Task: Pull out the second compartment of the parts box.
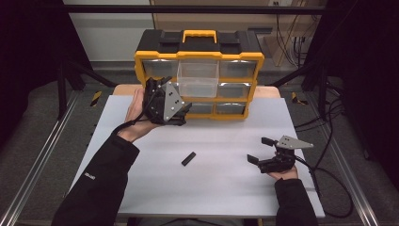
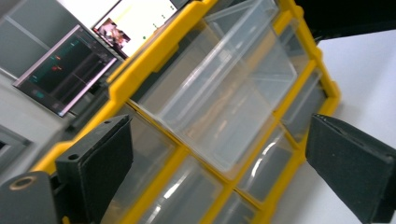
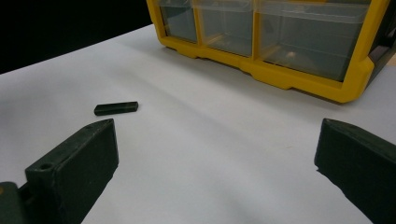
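Jaws on both grippers stand apart with nothing between them. Left gripper (image 1: 184, 109) is held up against the front of the yellow-framed plastic organiser with clear drawers and a black top (image 1: 199, 54), which stands at the far edge of the white counter (image 1: 221, 197). One clear plastic drawer in the top middle (image 1: 198, 77) is pulled out towards the person; in the left gripper view that drawer (image 2: 219, 100) sits directly ahead, framed by the open jaws and not touched by either pad. Right gripper (image 1: 262, 150) rests low near the right edge of the counter, idle. A small black rectangular block (image 1: 188, 158) lies flat on the counter's middle, nearer the near edge, well apart from the organiser and left of the right gripper; the right gripper view shows it (image 3: 116, 108) beyond the left jaw.

Assessment: the drawer appears open and ready to receive; the block is the likely item to go in.

Recommendations:
- Clear the left gripper sideways so the drawer mouth is unobstructed.
- Approach the block with the right gripper, jaws across its short sides.
- Lower until the pads bracket the block before closing; a thin flat piece may skid.
- Release low inside the drawer.
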Action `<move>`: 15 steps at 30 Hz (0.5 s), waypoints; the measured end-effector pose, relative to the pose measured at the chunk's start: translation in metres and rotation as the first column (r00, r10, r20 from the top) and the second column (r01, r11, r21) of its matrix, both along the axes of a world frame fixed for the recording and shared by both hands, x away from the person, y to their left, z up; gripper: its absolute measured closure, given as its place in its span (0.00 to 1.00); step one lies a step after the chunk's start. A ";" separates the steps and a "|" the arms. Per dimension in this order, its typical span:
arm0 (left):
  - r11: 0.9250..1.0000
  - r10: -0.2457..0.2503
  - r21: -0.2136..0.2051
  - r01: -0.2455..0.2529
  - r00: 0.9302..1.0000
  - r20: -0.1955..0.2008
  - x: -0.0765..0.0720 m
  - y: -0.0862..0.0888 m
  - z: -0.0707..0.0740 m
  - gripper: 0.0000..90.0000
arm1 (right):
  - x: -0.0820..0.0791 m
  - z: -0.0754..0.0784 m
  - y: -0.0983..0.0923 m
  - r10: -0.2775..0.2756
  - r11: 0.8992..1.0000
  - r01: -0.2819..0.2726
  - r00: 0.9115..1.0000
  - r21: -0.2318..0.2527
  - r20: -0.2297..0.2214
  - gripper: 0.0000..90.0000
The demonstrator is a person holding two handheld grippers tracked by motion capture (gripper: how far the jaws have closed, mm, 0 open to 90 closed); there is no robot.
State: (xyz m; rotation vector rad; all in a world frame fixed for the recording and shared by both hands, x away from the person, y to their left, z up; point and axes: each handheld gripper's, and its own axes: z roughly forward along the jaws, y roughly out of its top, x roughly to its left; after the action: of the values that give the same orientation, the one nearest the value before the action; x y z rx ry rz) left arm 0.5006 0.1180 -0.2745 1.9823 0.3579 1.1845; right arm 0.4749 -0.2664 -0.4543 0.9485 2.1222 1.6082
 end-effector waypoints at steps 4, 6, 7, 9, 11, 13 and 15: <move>0.999 -0.004 -0.044 0.002 0.999 -0.053 -0.003 0.005 -0.006 0.04 | 0.000 -0.001 0.001 -0.001 1.000 0.001 1.000 -0.003 -0.004 0.00; 0.998 -0.010 -0.069 0.005 0.997 -0.071 -0.006 0.008 -0.009 0.03 | 0.000 -0.001 0.001 0.000 1.000 0.000 1.000 -0.004 -0.006 0.00; 0.997 -0.009 -0.075 0.004 0.997 -0.071 -0.008 0.009 -0.011 0.02 | 0.000 -0.001 0.001 0.000 1.000 0.000 1.000 -0.004 -0.006 0.00; 0.996 -0.013 -0.091 0.004 0.995 -0.098 -0.010 0.012 -0.015 0.01 | 0.000 -0.001 0.001 0.000 1.000 0.000 1.000 -0.004 -0.004 0.00; 0.993 -0.014 -0.114 0.001 0.993 -0.113 -0.012 0.014 -0.020 0.01 | 0.000 -0.001 0.001 0.001 1.000 -0.001 1.000 -0.005 -0.002 0.00; 0.991 -0.010 -0.134 -0.009 0.990 -0.139 -0.014 0.017 -0.025 0.01 | 0.000 -0.001 0.001 0.001 1.000 -0.001 1.000 -0.003 0.000 0.00; 0.987 -0.012 -0.163 -0.015 0.986 -0.165 -0.015 0.020 -0.031 0.01 | 0.000 -0.001 0.001 0.001 1.000 -0.001 1.000 -0.006 -0.005 0.00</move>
State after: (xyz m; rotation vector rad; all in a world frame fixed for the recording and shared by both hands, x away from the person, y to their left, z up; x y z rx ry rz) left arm 0.4858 0.1381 -0.3051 1.9405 0.5244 0.9613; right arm 0.4749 -0.2656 -0.4551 0.9517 2.1296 1.6009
